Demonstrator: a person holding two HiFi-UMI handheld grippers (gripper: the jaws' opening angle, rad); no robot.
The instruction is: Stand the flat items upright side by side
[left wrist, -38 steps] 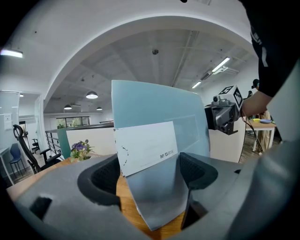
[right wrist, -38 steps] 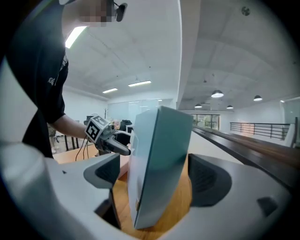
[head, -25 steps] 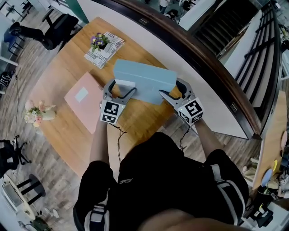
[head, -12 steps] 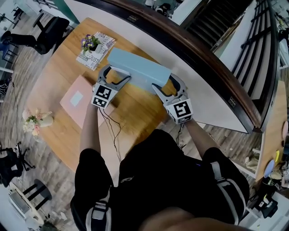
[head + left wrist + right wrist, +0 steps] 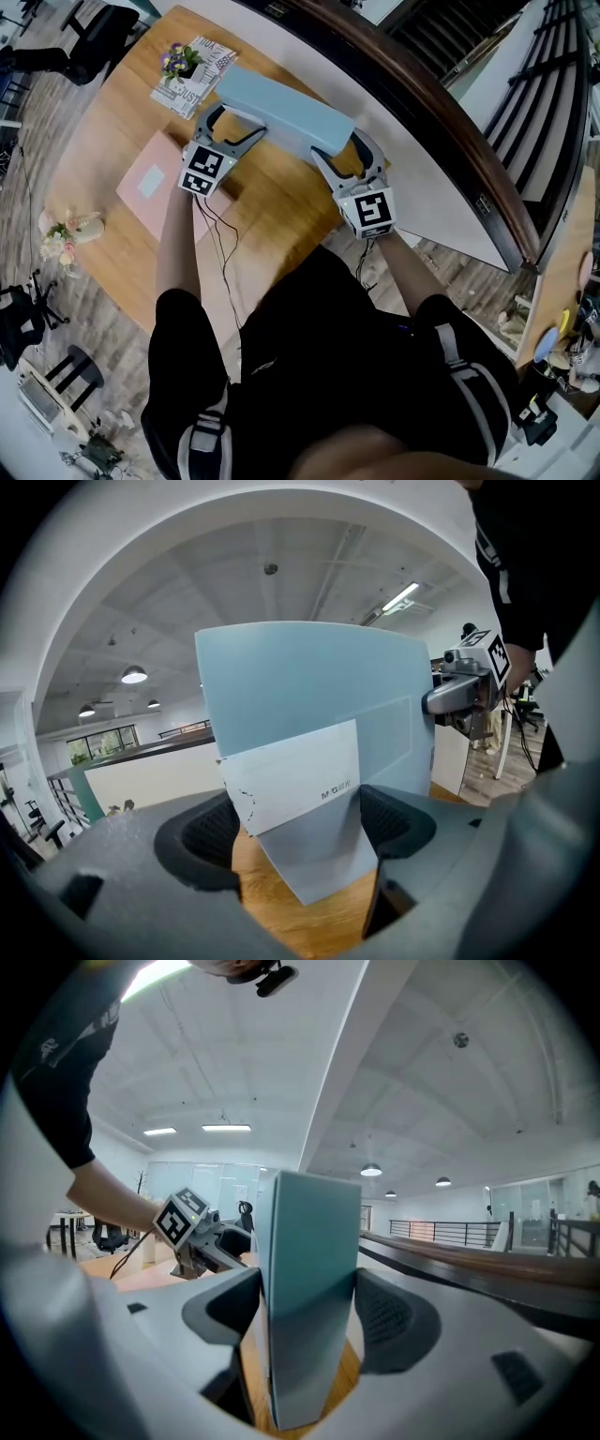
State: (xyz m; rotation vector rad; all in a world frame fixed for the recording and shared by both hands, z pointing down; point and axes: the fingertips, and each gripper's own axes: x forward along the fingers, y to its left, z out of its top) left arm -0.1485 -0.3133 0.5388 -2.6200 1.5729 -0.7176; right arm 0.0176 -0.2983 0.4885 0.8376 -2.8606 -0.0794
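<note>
A light blue flat box (image 5: 281, 117) stands on its long edge over the wooden table (image 5: 272, 211), gripped at both ends. My left gripper (image 5: 240, 122) is shut on its left end, where a white label (image 5: 295, 780) shows between the pads (image 5: 211, 832). My right gripper (image 5: 337, 150) is shut on the right end, and the box's narrow edge (image 5: 314, 1269) fills the gap between its jaws. A pink flat item (image 5: 150, 187) lies flat on the table to the left of my left gripper.
A printed flat packet (image 5: 192, 75) with a small flower bunch on it lies at the far left of the table. A bouquet (image 5: 66, 234) sits at the table's left edge. A white wall with a dark rail (image 5: 450, 141) curves behind the table.
Both grippers have carried the blue box toward the far side of the table, nearer the printed packet. The box has tipped from showing its broad face to standing more on edge.
</note>
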